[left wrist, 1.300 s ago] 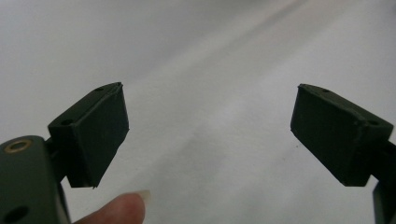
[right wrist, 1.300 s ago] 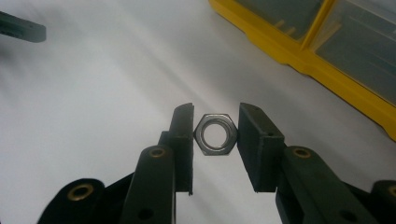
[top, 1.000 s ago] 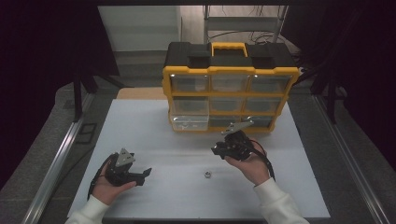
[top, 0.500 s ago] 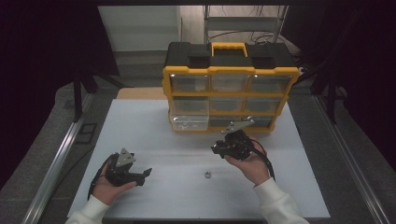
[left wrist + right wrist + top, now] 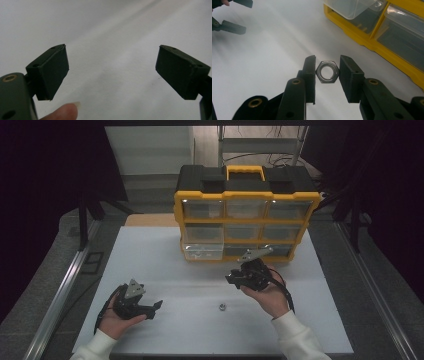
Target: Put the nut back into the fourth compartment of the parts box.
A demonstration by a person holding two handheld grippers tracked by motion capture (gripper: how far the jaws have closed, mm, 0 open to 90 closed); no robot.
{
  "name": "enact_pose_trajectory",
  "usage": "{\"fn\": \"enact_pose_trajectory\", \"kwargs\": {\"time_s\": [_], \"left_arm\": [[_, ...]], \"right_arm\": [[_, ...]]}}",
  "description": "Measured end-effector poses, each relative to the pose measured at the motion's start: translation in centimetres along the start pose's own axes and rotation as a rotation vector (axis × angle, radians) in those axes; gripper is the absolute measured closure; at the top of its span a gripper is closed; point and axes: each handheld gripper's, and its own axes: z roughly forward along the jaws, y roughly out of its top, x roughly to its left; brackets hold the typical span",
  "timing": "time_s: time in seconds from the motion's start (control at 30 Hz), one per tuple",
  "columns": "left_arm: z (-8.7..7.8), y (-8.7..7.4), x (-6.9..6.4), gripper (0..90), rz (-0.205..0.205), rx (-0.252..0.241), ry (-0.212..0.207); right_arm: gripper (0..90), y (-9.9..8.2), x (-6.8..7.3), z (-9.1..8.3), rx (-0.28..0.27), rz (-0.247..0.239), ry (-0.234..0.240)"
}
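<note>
My right gripper (image 5: pixel 327 75) is shut on a silver hex nut (image 5: pixel 319 72), which sits face-on between its two pads. From above, that gripper (image 5: pixel 230 279) hovers over the white table (image 5: pixel 150 260), just in front of the yellow and black drawer organizer (image 5: pixel 246 195). A second small nut (image 5: pixel 220 307) lies loose on the table, nearer the person. My left gripper (image 5: pixel 112 72) stands wide open with nothing between its jaws, and a fingertip (image 5: pixel 63 112) shows at the bottom edge. In the high view the left gripper (image 5: pixel 159 305) rests low at the front left.
The organizer's bottom-left clear drawer (image 5: pixel 202 251) is pulled out a little; it also shows in the right gripper view (image 5: pixel 352 8). Metal rails (image 5: pixel 65 285) run along both table sides. Dark curtains and a shelf stand behind.
</note>
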Motion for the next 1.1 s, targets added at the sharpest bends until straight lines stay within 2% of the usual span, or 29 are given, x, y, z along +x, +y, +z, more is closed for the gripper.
{"fn": "enact_pose_trajectory", "kwargs": {"time_s": [1.1], "left_arm": [[0.34,-0.15,-0.12,12.2,0.012,0.015,-0.004]], "right_arm": [[67.9,0.42,0.27,-0.2,-0.014,-0.005,0.007]]}}
